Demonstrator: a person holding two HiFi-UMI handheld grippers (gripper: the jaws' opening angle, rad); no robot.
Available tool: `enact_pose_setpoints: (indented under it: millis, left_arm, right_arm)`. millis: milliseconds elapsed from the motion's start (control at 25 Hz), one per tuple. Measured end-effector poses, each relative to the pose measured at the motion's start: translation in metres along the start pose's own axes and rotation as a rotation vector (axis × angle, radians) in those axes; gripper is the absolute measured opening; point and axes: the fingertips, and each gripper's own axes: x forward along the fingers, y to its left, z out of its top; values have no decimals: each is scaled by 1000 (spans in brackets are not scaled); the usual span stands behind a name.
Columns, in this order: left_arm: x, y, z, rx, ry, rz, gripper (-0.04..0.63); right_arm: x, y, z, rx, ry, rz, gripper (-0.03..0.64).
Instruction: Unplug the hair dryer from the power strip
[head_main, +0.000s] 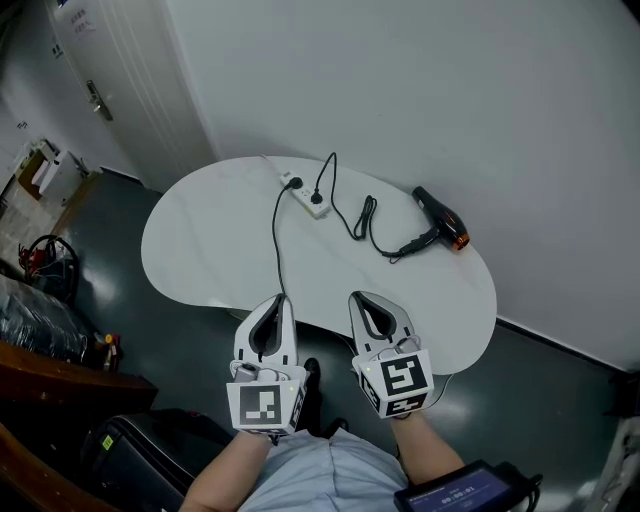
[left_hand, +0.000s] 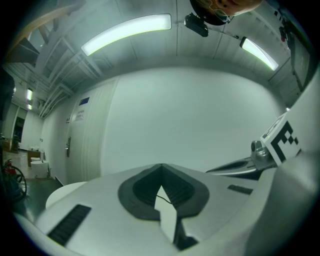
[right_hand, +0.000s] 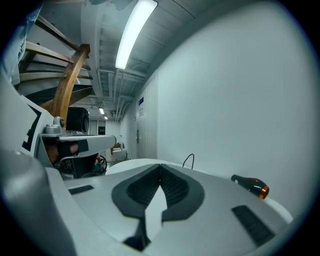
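Hair dryer (head_main: 441, 218) lies on white table (head_main: 200, 250) by wall (head_main: 400, 80); left claw (head_main: 280, 299), right claw (head_main: 358, 297) closed.

White kidney-shaped bench (head_main: 200, 250) against plain white wall (head_main: 450, 90). Dark glossy floor (head_main: 130, 310), white door (head_main: 95, 100) far left. Fluorescent ceiling tubes (left_hand: 127, 32) lit; wooden staircase (right_hand: 70, 75).
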Motion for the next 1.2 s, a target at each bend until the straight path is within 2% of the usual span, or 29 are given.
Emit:
enact_pose_setpoints:
  millis: [560, 720, 840, 960, 1080, 1200]
  left_arm:
    - [126, 68, 13, -15, -45, -48, -2]
    - [148, 78, 15, -20, -55, -66, -2]
    - [162, 81, 20, -63, -72, -77, -2]
    - [172, 84, 17, -28, -67, -94, -2]
    - [179, 85, 17, -49, -63, -97, -2]
    - [186, 84, 12, -23, -50, -108, -2]
  right_arm:
    - [125, -49, 45, -26, -15, -56, 2]
    - [145, -59, 54, -34, -23, -78, 2]
    - [157, -65, 58, -35, -28, -92, 2]
    - [166, -70, 61, -33, -27, -100, 2]
    - [170, -72, 63, -34, -29, -103, 2]
    - [174, -78, 64, -32, -30, -108, 2]
